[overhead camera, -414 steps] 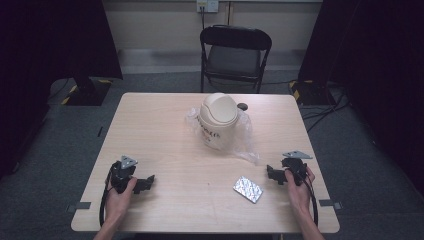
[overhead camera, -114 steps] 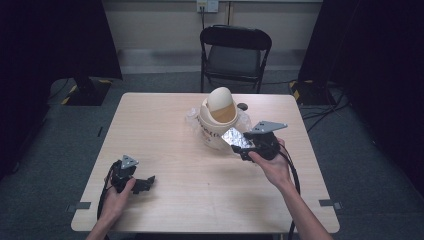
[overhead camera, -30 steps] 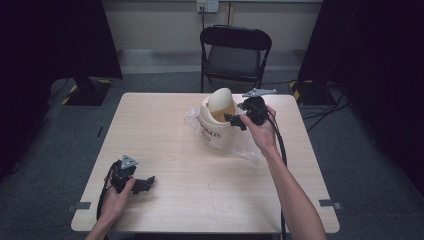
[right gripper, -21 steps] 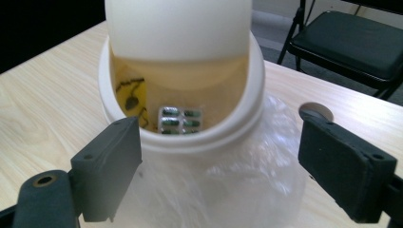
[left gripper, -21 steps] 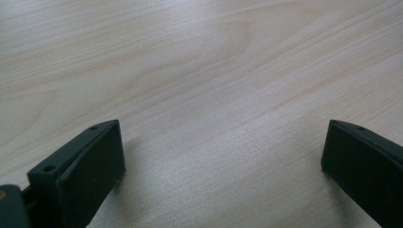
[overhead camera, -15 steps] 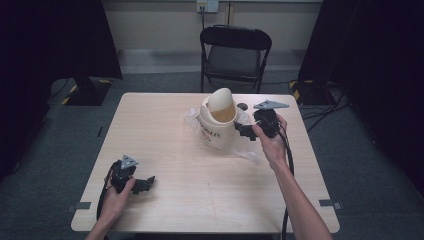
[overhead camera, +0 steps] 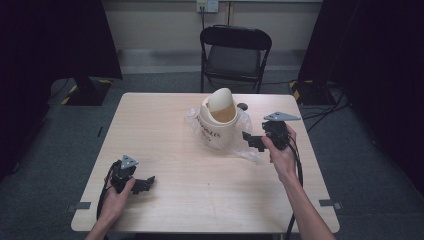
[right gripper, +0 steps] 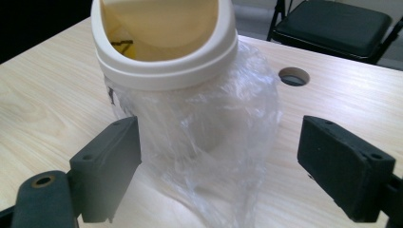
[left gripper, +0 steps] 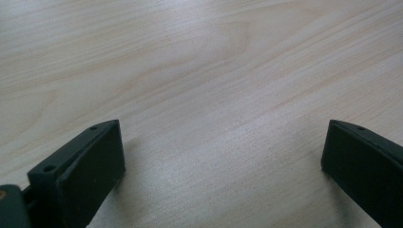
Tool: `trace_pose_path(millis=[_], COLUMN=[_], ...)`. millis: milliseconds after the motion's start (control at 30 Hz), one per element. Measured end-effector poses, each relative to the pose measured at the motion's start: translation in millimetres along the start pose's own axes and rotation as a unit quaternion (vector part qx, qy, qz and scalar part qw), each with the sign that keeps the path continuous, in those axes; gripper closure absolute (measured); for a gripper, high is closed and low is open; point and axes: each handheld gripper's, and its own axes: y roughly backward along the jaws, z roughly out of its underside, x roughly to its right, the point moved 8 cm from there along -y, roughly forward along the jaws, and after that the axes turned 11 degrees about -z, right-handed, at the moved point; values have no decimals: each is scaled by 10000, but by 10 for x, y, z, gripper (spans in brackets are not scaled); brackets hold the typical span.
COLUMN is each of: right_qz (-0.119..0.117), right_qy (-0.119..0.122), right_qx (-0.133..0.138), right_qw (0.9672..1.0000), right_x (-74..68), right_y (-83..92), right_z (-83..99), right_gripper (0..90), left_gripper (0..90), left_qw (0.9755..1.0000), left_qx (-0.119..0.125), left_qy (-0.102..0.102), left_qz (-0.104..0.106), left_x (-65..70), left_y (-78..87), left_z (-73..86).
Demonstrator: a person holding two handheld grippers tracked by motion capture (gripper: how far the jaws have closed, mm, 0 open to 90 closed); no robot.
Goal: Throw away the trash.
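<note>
Trash bin [overhead camera: 218, 124], the little cream swing-lid one, sits mid-table in the high view with its clear plastic liner [overhead camera: 249, 148] bunched out around it. My right gripper [overhead camera: 251, 140] hangs just beside the liner, probably so I can grab the loose plastic next. My left gripper [overhead camera: 145, 183] is parked near the table [overhead camera: 165, 130] edge, out of the way.

Left gripper view: jaws wide, bare wood between them.

Right gripper view: jaws wide, liner [right gripper: 209, 147] between them but not pinched; the lid flap [right gripper: 164, 19] is tipped open.

Light wooden table [overhead camera: 165, 130], black folding chair [overhead camera: 235, 55] behind it, grey floor [overhead camera: 55, 150], dark curtains [overhead camera: 45, 40]
</note>
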Motion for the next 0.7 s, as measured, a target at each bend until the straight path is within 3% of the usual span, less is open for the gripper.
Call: trace_pose_path(millis=[167, 433, 700], right_qz=[213, 319, 400], right_qy=[-61, -177, -312], right_qx=[-72, -90, -211], right_qw=[9997, 9993, 9985], right_x=[57, 100, 118], right_y=[150, 370, 455], right_z=[180, 480, 806], right_gripper=[141, 139, 140], left_gripper=[1, 0, 1], left_qw=[10000, 10000, 10000], left_qx=[-6, 1, 7], left_qy=[-27, 0, 0], left_qz=[-7, -1, -6], left_x=[-4, 0, -1], left_y=[2, 0, 0], left_z=[1, 0, 0])
